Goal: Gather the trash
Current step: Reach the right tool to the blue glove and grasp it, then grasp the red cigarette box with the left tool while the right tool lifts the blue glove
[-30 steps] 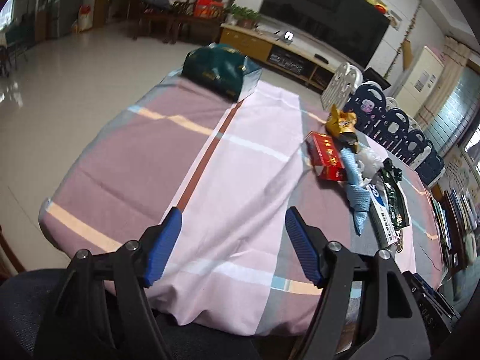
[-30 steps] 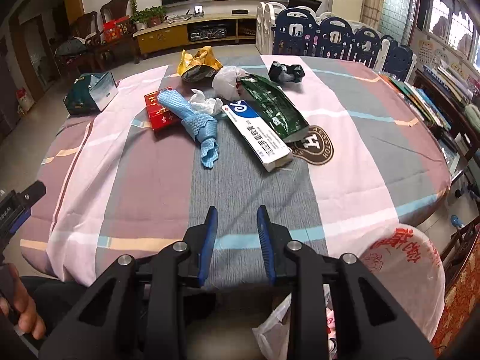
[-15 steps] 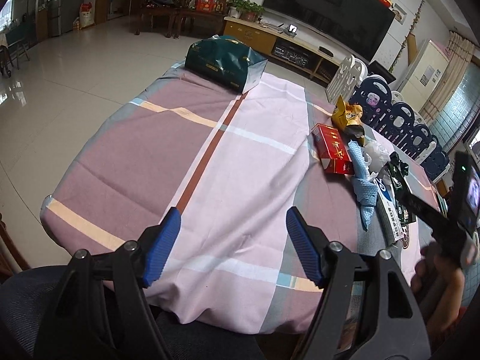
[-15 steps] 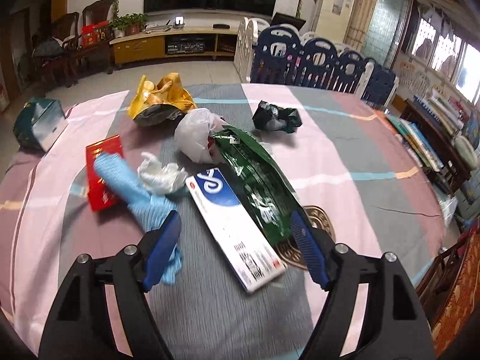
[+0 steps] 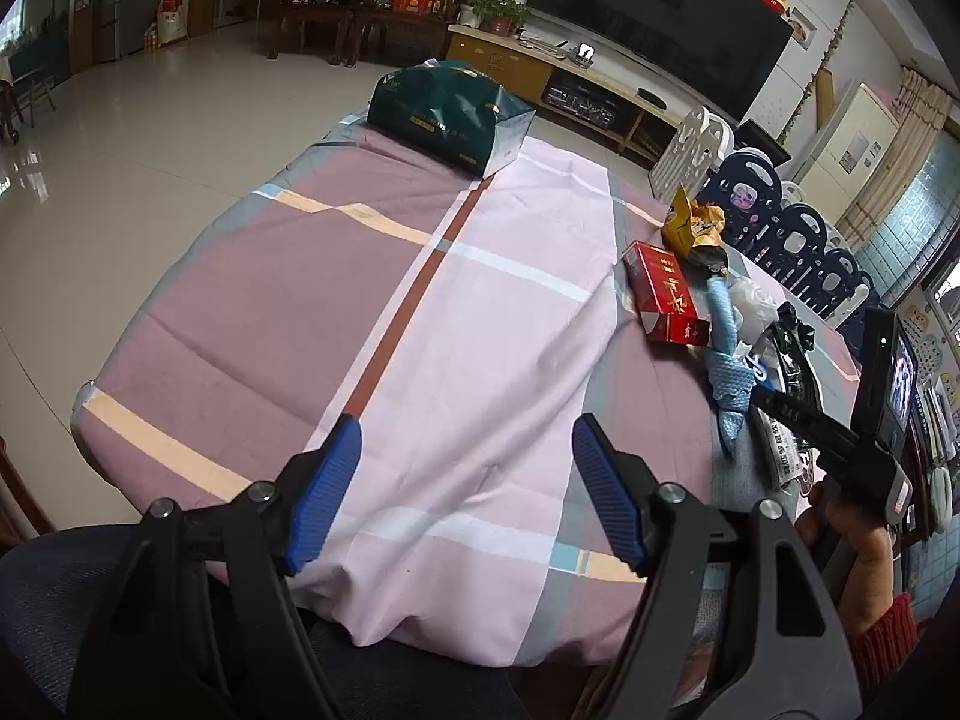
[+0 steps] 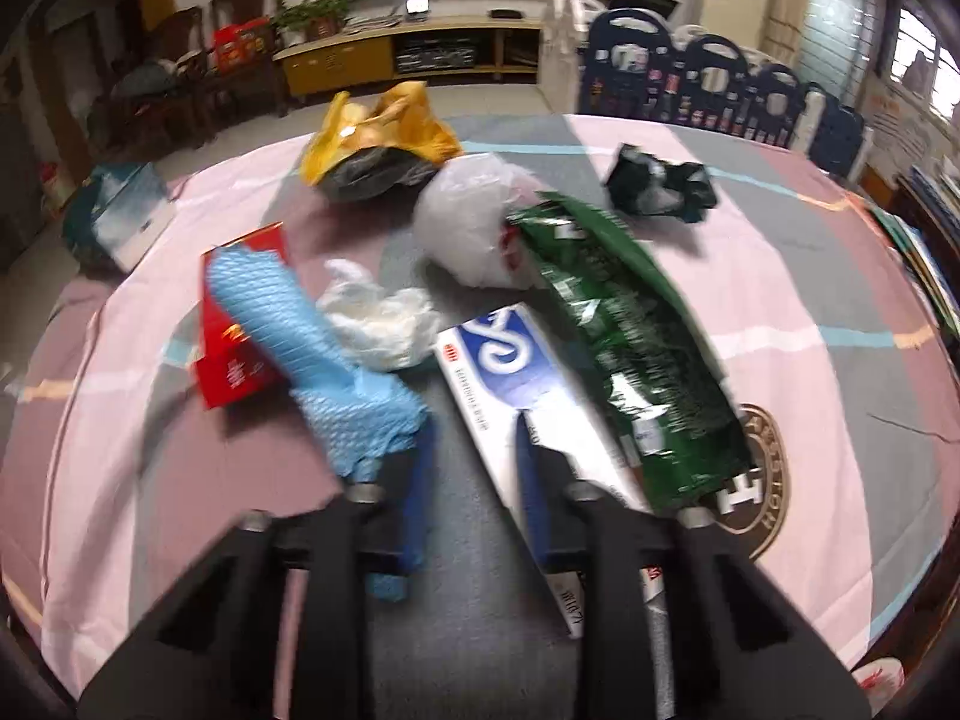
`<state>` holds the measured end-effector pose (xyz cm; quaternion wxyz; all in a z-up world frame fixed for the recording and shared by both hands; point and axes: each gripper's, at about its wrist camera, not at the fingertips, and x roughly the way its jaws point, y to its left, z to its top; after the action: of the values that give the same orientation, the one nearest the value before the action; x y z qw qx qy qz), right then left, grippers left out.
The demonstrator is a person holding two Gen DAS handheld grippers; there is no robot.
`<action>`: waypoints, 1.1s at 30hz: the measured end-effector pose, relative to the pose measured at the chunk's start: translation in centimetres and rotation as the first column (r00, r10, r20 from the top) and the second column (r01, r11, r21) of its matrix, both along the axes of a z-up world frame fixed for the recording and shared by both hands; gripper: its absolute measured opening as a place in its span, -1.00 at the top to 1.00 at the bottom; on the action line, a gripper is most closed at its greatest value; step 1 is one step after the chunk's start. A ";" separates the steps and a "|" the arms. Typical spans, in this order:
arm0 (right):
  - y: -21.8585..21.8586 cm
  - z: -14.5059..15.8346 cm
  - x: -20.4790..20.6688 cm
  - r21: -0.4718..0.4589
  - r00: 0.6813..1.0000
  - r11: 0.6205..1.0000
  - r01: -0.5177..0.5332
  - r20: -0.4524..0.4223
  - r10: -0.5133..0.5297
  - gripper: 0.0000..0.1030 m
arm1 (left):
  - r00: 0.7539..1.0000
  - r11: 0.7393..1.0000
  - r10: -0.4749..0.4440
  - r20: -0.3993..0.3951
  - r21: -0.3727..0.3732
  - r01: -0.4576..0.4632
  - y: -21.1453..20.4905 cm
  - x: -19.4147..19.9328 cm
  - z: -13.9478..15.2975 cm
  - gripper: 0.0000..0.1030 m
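Observation:
Trash lies across the checked tablecloth [image 6: 780, 276]: a blue cloth [image 6: 300, 330], a white and blue box [image 6: 510, 372], a long green wrapper [image 6: 630, 330], a red box [image 6: 234, 360], a crumpled white tissue [image 6: 378, 318], a white bag [image 6: 468, 222], a yellow bag [image 6: 384, 132] and a dark crumpled wrapper [image 6: 660, 186]. My right gripper [image 6: 474, 426] hovers low between the blue cloth and the box. Its jaws are closing, a narrow gap apart, with only bare tablecloth between them. My left gripper [image 5: 462, 438] stands open over the near edge of the table, holding nothing.
A teal tissue pack [image 5: 450, 108] sits at the table's far left end. A person's hand [image 5: 840, 516] holds the right gripper at the right of the left wrist view. Blue and white chairs [image 6: 720, 78] stand behind the table, with tiled floor [image 5: 150, 150] to the left.
The right gripper moved forward and lower over the trash; its jaws spread wide, then narrowed. It and the hand came into the left wrist view. The left gripper stayed put.

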<state>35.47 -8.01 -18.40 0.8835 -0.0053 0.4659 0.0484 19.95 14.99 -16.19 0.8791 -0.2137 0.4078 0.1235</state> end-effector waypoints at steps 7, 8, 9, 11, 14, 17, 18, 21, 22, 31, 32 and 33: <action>2.5 0.0 -3.7 0.163 0.984 0.976 -0.144 -0.082 0.159 0.94 | 1.000 0.999 0.015 -0.002 -0.038 -0.015 0.6 -0.1 -0.3 -0.42; 2.8 0.4 -4.4 0.178 0.980 0.969 -0.169 -0.078 0.185 0.94 | 1.000 0.999 0.015 -0.003 -0.039 -0.015 0.6 -0.1 -0.3 -0.42; 2.8 0.6 -4.8 0.185 0.978 0.966 -0.179 -0.072 0.195 0.94 | 1.000 0.999 0.014 -0.003 -0.038 -0.014 0.5 -0.1 -0.3 -0.42; 2.3 1.3 -5.1 0.188 0.984 0.969 -0.158 -0.056 0.171 0.86 | 1.000 0.999 0.012 -0.003 -0.037 -0.012 0.4 -0.1 -0.3 -0.42; 1.4 2.1 -3.8 0.120 0.995 0.988 -0.099 -0.018 0.102 0.31 | 1.000 0.999 0.011 -0.005 -0.040 -0.011 0.5 -0.1 -0.4 -0.42; 1.2 2.3 -1.6 0.080 0.998 0.994 -0.069 0.005 0.069 -0.18 | 1.000 0.999 0.011 -0.008 -0.045 -0.011 0.6 -0.1 -0.5 -0.42; 1.6 2.1 -0.8 0.067 0.997 0.995 -0.073 0.003 0.073 -0.26 | 1.000 0.999 0.011 -0.008 -0.047 -0.011 0.6 -0.1 -0.5 -0.42; 2.9 0.6 1.6 -0.014 0.994 0.994 -0.110 -0.025 0.109 -0.33 | 1.000 0.999 0.011 -0.008 -0.052 -0.012 0.7 -0.1 -0.6 -0.42; 3.3 0.0 2.0 -0.032 0.991 0.991 -0.130 -0.036 0.129 -0.33 | 1.000 0.998 0.011 -0.005 -0.055 -0.012 0.9 -0.1 -0.6 -0.42; 0.8 0.6 -1.1 0.116 0.981 0.975 -0.191 -0.018 0.195 0.45 | 0.998 0.999 -0.007 0.066 -0.046 0.010 0.6 0.9 0.5 -0.40; -0.1 1.2 -2.4 0.132 0.981 0.972 -0.193 -0.003 0.195 0.45 | 0.997 0.999 -0.032 0.069 -0.013 0.033 0.0 1.8 0.8 -0.41; -0.7 1.8 -3.7 0.155 0.981 0.969 -0.191 0.009 0.192 0.45 | 0.996 0.998 -0.068 0.060 0.017 0.067 -0.8 3.4 1.2 -0.44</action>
<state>31.77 -8.72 -16.63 0.8710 0.0188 0.4607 0.1696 23.36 14.15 -14.98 0.8963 -0.1967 0.3870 0.0905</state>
